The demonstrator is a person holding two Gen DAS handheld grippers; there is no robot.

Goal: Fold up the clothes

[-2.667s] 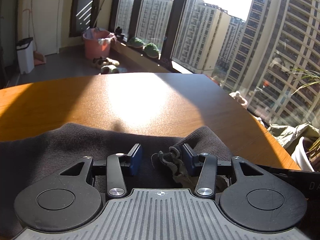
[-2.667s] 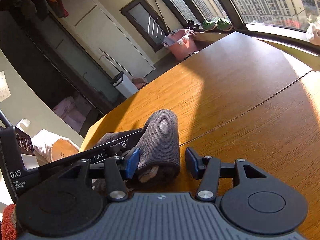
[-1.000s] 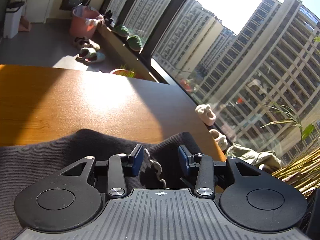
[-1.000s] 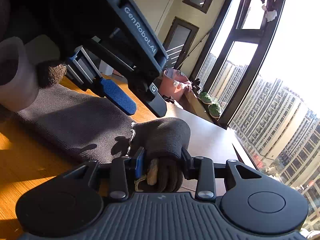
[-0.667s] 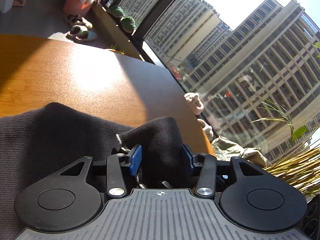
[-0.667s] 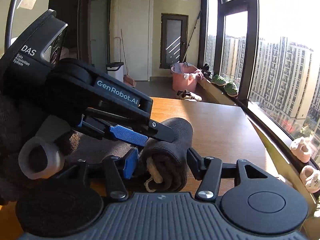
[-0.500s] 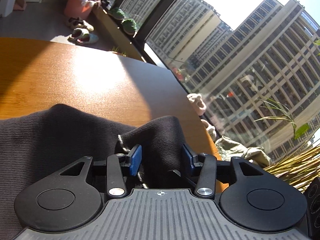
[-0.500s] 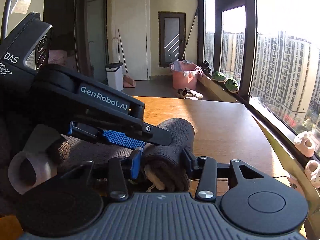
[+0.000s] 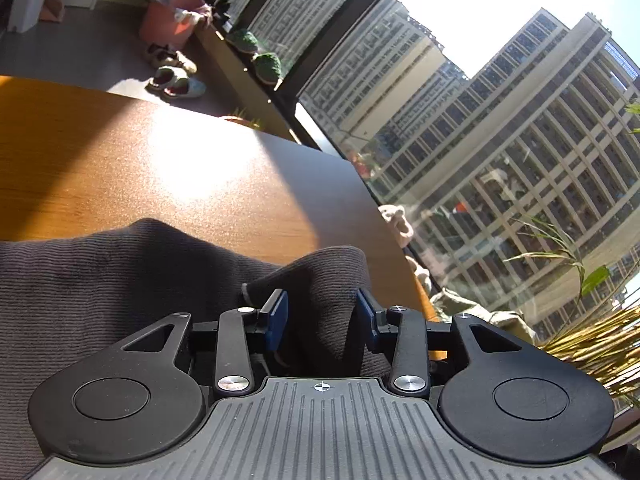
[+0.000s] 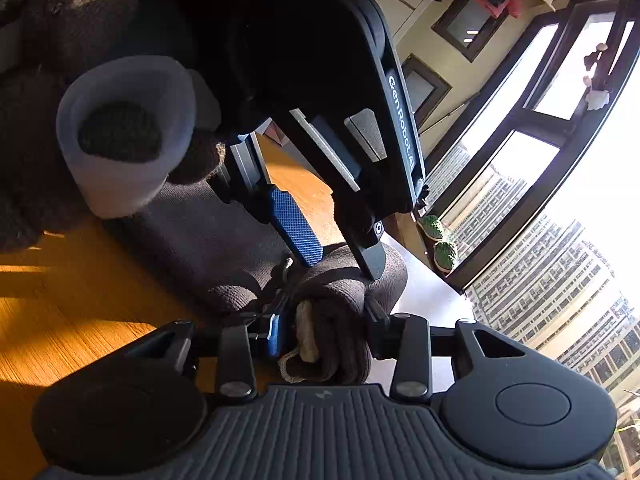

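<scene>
Done: cloth (image 9: 120, 280) part-rolled on worktop (image 9: 160, 168).
Left fingers (image 9: 322, 314): clamped on cloth fold.
Right fingers (image 10: 324, 332): clamped on roll.
Left: finish folding.

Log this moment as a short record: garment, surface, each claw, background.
garment: dark grey knit cloth, rolled at one end, lying on the table
surface: wooden table, partly sunlit
left claw: shut on the rolled end of the cloth
right claw: shut on the same roll from its open end
relation: left claw tips sit just above the right claw's grip
background: pink bucket on the floor by the windows
</scene>
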